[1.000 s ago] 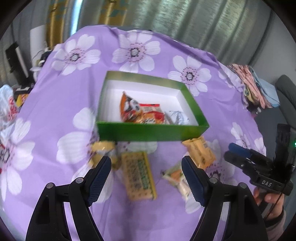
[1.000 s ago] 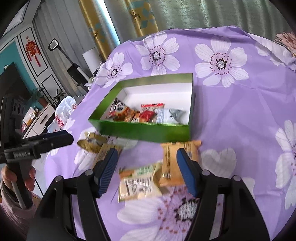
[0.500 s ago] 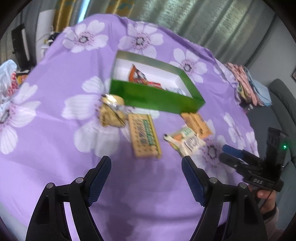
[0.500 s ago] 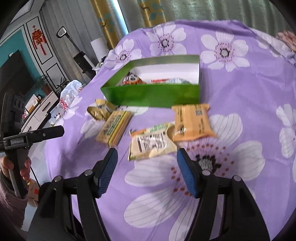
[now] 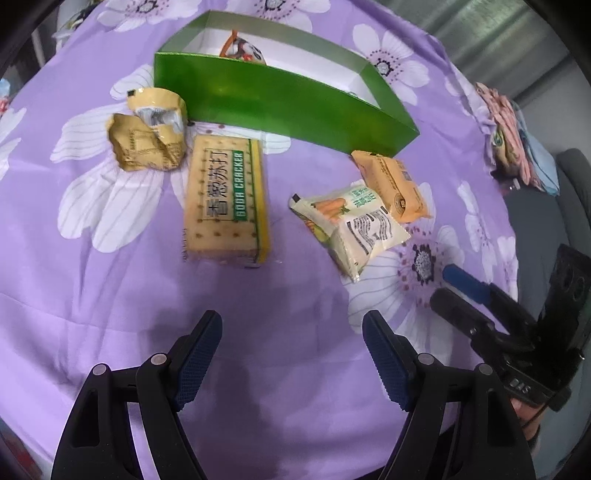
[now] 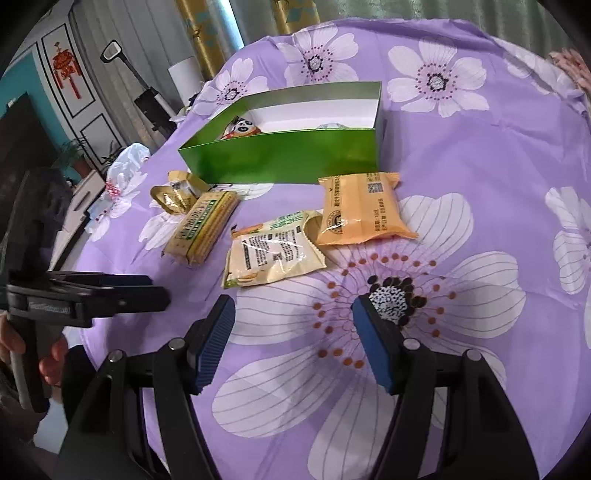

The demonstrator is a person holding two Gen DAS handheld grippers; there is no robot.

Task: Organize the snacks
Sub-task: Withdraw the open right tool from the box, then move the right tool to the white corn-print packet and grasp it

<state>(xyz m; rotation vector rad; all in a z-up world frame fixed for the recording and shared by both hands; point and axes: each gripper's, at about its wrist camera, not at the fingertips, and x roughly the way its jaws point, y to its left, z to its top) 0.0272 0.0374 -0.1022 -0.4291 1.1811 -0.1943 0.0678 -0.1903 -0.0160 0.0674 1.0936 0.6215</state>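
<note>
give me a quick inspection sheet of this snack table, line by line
surface: round table under a purple flowered cloth.
job's things: green box holds a panda packet; outside it lie a cracker pack, a carrot packet, an orange packet overlapping the carrot packet, and two crumpled gold wrappers.
clutter: folded patterned cloth at the table edge.
grippers: left gripper and right gripper both open, empty, above bare cloth short of the snacks.
cables: nothing seen.
surroundings: curtains, red knot ornament on a panelled wall, white plastic bag.
</note>
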